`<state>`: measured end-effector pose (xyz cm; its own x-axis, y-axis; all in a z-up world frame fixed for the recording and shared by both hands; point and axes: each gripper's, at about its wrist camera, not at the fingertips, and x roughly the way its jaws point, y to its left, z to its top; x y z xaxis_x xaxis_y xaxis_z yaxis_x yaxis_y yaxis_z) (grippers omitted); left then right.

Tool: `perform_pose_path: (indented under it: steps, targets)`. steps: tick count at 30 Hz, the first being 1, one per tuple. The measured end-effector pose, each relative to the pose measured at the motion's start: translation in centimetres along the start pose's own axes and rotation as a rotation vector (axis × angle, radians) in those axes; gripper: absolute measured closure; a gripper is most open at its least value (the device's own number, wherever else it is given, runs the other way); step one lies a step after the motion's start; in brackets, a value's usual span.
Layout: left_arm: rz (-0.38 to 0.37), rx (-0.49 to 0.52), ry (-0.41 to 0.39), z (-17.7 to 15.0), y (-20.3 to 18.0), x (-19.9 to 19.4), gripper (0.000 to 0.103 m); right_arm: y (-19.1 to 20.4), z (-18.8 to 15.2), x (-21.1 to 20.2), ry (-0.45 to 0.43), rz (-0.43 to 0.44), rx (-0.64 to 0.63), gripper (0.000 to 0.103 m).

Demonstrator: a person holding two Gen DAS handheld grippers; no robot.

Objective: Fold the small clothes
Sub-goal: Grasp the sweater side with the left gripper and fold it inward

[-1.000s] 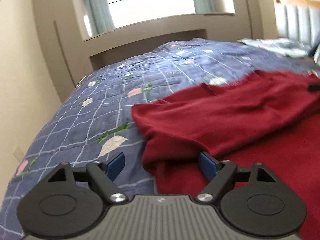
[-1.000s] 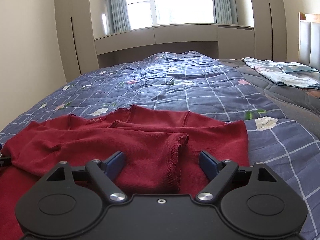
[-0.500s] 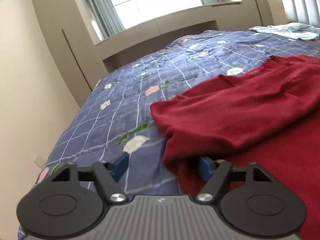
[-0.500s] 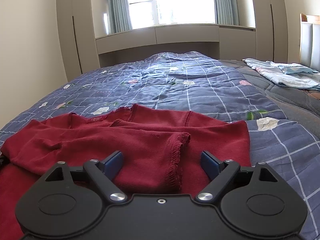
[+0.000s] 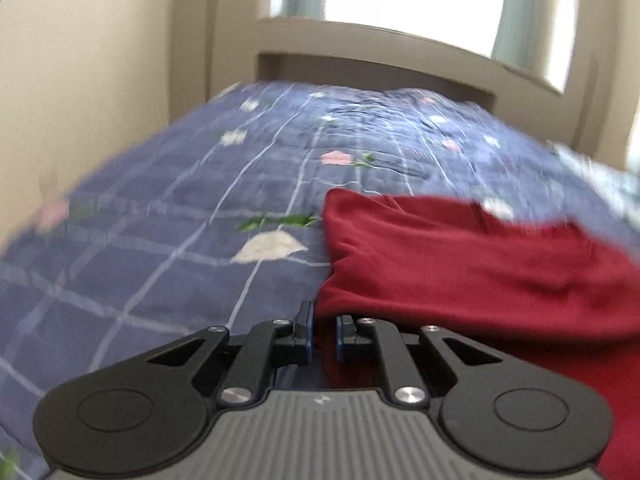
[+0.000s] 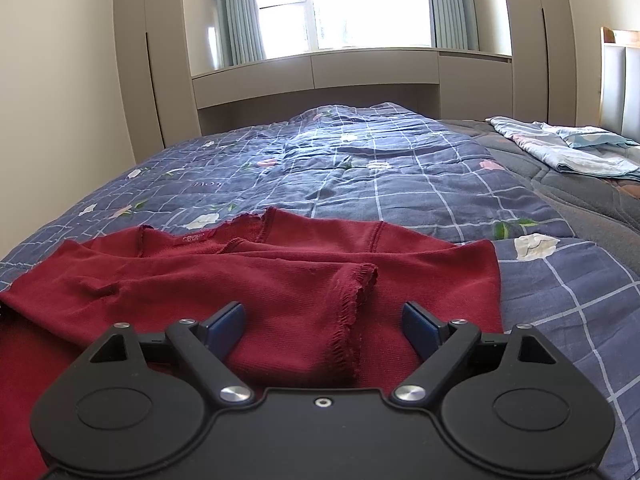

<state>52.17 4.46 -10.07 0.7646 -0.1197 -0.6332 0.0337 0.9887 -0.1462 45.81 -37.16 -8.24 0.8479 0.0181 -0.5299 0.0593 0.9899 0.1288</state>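
Fabric sits pinched in the left gripper: its jaws have just been closing, and they now stand almost together on the near left edge of the red sweater, a dark fold of knit showing in the narrow gap between the blue pads. The right gripper hovers low over the same garment with its jaws spread wide and nothing pressed between them; the frilled cuff of a folded-in sleeve lies just ahead, between the fingers but not held. The sweater lies flat on the blue checked quilt, sleeves already crossed over the body, collar and label toward the far side.

To do this fold well, the right jaws should probably close on the near hem at the matching spot, so that both corners rise together and travel toward the collar without dragging the sleeves loose. The left view is blurred, so how deep its bite goes is hard to judge; a shallow pinch could slip.

Farther off, the quilt is rumpled but bare, so nothing blocks the fold. A pale blue folded cloth lies well apart at the far right, near the headboard. Beyond stand the window and curtains.
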Motion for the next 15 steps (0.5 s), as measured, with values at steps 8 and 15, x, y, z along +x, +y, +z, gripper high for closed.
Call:
perform_pose_path:
  steps: [8,15]
  targets:
    - [-0.086,-0.032,0.026,-0.5,2.0,-0.7,0.037,0.1,0.0,0.0,-0.007,-0.007,-0.009,0.016]
    - [-0.093,0.012,-0.095,-0.1,0.2,-4.8,0.0,0.6,0.0,-1.5,-0.096,-0.05,-0.036,0.006]
